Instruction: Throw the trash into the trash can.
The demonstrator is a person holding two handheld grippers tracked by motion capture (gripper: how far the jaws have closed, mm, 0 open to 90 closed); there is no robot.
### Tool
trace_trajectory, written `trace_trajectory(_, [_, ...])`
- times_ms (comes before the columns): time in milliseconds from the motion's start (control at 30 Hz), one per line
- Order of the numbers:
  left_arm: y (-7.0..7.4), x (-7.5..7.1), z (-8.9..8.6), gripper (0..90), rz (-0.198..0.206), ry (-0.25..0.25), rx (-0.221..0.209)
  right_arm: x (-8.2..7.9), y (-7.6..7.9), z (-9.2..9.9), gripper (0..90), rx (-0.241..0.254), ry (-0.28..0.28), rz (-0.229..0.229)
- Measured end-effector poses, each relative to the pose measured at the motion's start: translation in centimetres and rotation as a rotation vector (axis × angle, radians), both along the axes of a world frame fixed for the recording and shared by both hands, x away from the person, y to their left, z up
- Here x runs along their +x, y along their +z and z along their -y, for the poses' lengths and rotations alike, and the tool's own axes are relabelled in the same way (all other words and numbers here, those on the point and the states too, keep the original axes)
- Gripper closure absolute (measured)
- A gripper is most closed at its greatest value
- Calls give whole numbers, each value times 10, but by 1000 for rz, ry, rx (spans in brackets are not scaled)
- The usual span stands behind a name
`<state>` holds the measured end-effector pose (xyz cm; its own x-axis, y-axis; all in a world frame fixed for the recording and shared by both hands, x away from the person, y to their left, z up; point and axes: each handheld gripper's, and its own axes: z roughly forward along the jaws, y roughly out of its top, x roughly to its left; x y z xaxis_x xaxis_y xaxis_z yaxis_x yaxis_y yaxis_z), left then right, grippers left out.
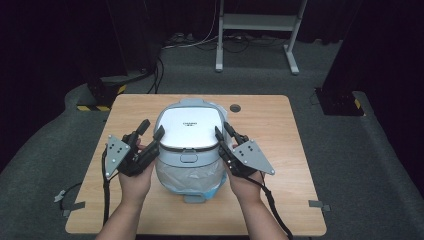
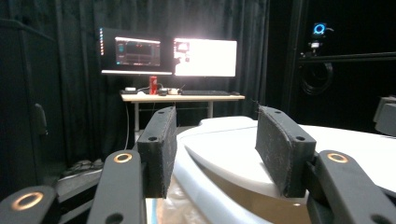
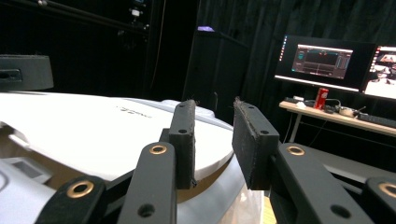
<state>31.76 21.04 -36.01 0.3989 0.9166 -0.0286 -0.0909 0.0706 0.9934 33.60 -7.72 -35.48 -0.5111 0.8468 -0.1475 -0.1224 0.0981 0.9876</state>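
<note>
A rice cooker with a white lid (image 1: 189, 127) and a grey body sits mid-table, its lower part (image 1: 190, 175) wrapped in clear plastic. At the lid's left edge, my left gripper (image 1: 153, 127) is open. In the left gripper view its jaws (image 2: 215, 114) straddle the rim of the lid (image 2: 224, 149), and the pads are off it. My right gripper (image 1: 221, 127) is at the lid's right edge. In the right gripper view its jaws (image 3: 212, 103) stand apart, with one pad (image 3: 184, 140) against the edge of the lid (image 3: 93, 126) and nothing pinched.
The wooden table (image 1: 280, 150) has a round cable hole (image 1: 235, 107) behind the cooker. Beyond it stand a white frame (image 1: 257, 22) and black stand bases (image 1: 95, 97) on the floor. Monitors (image 2: 177, 58) on a desk with a red can (image 2: 152, 85) are far off.
</note>
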Motion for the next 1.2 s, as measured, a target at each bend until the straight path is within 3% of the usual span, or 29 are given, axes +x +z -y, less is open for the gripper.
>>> trace_trajectory(167, [-1,-7,9,506,17,-8,24,-6,-1,-4,730,-3,11,7])
trace_trajectory(267, [-2,-9,11,540,6,-4,27,-9,-1,-6,758,-7,8,7])
trace_trajectory(400, [-2,-11,14,591,7,2,62,-11,-3,-6,800,-2,13,0])
trace_trajectory(767, [-2,-12,17,664,-5,-7,88,-13,-3,-9,897,-34,18,-6])
trace_trajectory(867, [-2,-13,19,691,-3,-2,108,-13,-3,-10,900,-39,23,-17])
trace_trajectory(1200, [-3,-16,22,731,4,8,113,-15,-7,-10,900,-14,33,-5])
